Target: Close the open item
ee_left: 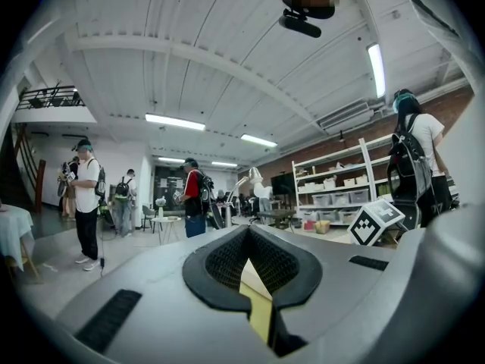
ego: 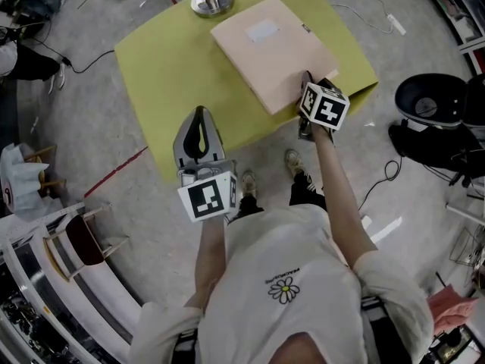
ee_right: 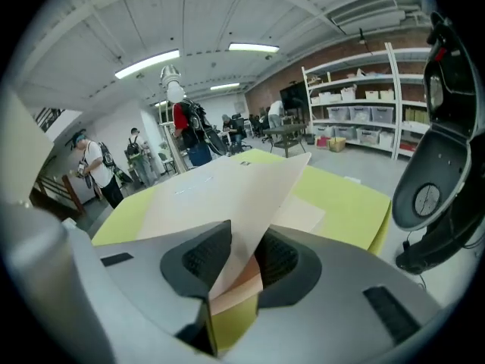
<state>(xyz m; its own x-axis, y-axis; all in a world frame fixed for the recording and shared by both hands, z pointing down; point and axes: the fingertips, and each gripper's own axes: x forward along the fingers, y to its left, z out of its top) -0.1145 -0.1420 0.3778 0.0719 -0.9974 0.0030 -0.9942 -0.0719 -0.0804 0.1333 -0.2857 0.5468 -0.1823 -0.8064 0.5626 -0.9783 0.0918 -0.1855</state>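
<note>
**Kid:** Where is the pale pink card folder [ego: 273, 51]?

**Helper:** It lies on the yellow-green surface [ego: 151, 74]. Its near cover corner sits a bit lifted between the right claw's [ego: 306, 79] loose jaws, not squeezed.

**Kid:** What next?

**Helper:** I think: slide that claw back gently so the cover drops flat. The left claw [ego: 198, 112] is pinched together and holds nothing.

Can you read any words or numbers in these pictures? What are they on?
Nothing here can be read as words or numbers.
The T-shirt: small print above a daisy, too small to read.
The label on the folder: too pale to read.
The marker cube at left and the marker cube at right: black-and-white square patterns, no letters.
</note>
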